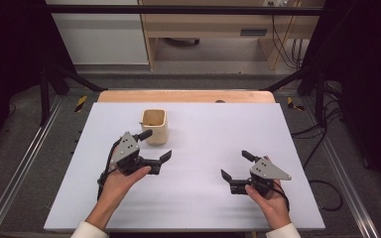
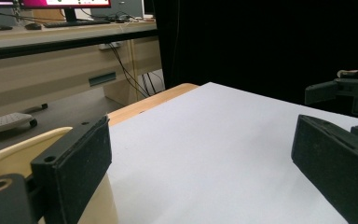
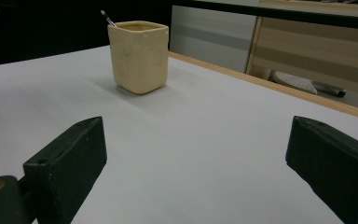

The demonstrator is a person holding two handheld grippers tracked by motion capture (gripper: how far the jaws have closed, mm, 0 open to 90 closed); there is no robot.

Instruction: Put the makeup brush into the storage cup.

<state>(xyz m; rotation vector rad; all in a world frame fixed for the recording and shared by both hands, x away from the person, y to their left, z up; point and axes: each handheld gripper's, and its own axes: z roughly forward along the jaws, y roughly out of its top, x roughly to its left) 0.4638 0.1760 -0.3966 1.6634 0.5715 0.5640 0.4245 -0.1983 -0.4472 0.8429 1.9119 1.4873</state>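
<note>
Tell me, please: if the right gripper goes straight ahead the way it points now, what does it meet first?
Probably the cream cup: it stands ahead of the open right gripper, slightly off-centre, so it might pass beside it.

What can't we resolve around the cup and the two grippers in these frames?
- Cup contents: in the right gripper view a thin tip rises past the rim; the cup wall hides the rest.
- Cup base, left gripper view: cut off by the bottom edge and covered by a jaw.
- Left gripper to cup contact: high view too small to tell touching from apart.
- Right gripper: open, nothing between its jaws.
</note>
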